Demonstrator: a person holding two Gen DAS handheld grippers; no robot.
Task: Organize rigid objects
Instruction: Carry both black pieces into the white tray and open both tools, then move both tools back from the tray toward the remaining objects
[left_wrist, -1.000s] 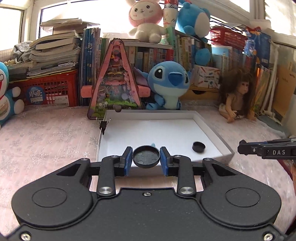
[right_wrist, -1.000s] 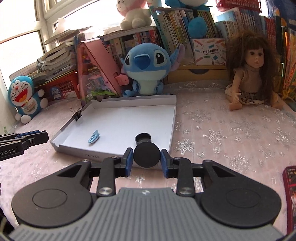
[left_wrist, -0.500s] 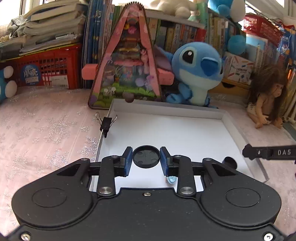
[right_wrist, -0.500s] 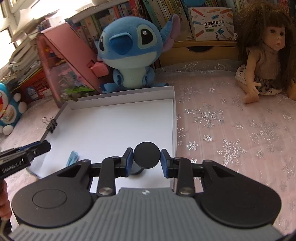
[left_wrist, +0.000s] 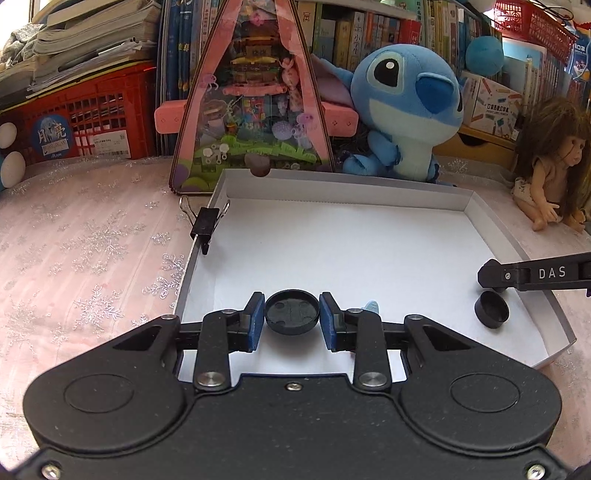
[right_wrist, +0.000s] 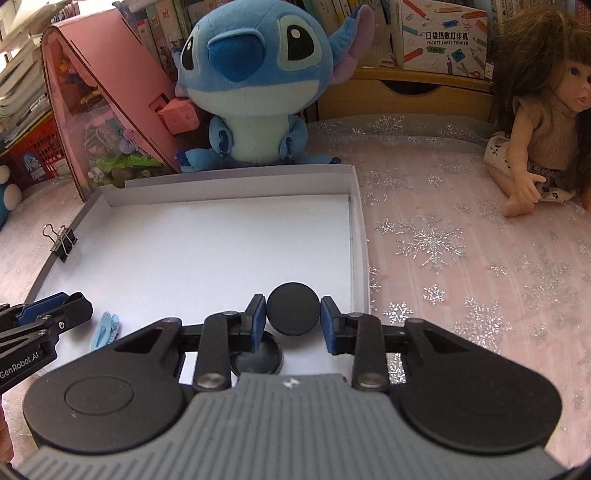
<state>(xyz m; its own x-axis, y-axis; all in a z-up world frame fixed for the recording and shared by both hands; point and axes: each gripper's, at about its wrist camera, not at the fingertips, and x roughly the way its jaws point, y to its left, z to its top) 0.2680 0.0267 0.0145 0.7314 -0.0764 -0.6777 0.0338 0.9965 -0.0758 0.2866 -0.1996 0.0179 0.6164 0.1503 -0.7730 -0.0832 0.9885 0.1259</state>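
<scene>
Right wrist view: the right gripper pinches a black cap directly above the black cup in the white tray's near-right corner; the left gripper grips another black lid.

Tray: white card, matt. Caps: black plastic, matt. Tablecloth: pink fabric, glittery snowflakes; Stitch toy: plush.

A blue plush toy sits beside a long-haired doll on the pink cloth
</scene>
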